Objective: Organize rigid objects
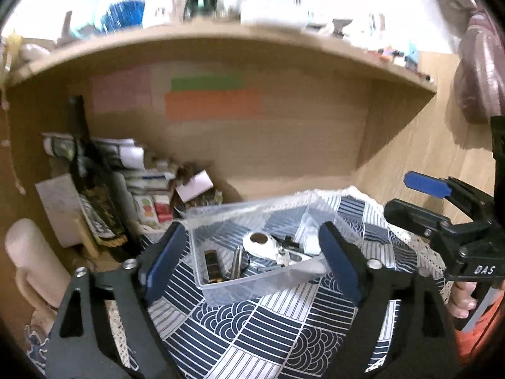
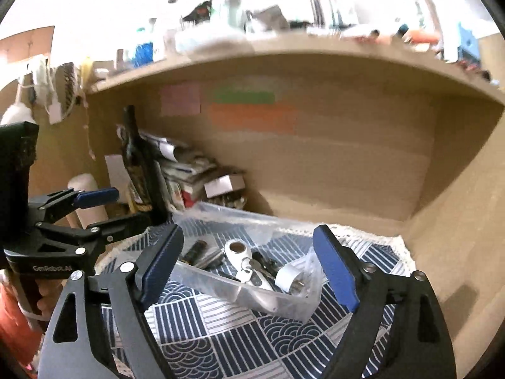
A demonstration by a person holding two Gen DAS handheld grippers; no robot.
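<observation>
Wooden desk alcove under a cluttered shelf; stacked books and a dark bottle in the back left corner. A blue-and-white patterned cloth covers the surface, and on it sits a clear, shallow rectangular plastic bin, ahead of both grippers. Left gripper: fingers spread wide, nothing held, framing the bin. Right gripper: likewise open and empty. Inside the bin: a white-and-chrome ratchet-like tool, dark small metal pieces, a small dark rectangular item. Judgement: bin is light, thin-walled, flexes if squeezed and is slippery; contents are stiff, dense, likely to rattle and slide. Best hold is on a rim wall, kept level. The right view shows a crinkled clear bag holding a white plug-like part, which the left view barely resolves; the left view shows the tool's round head plainly.
</observation>
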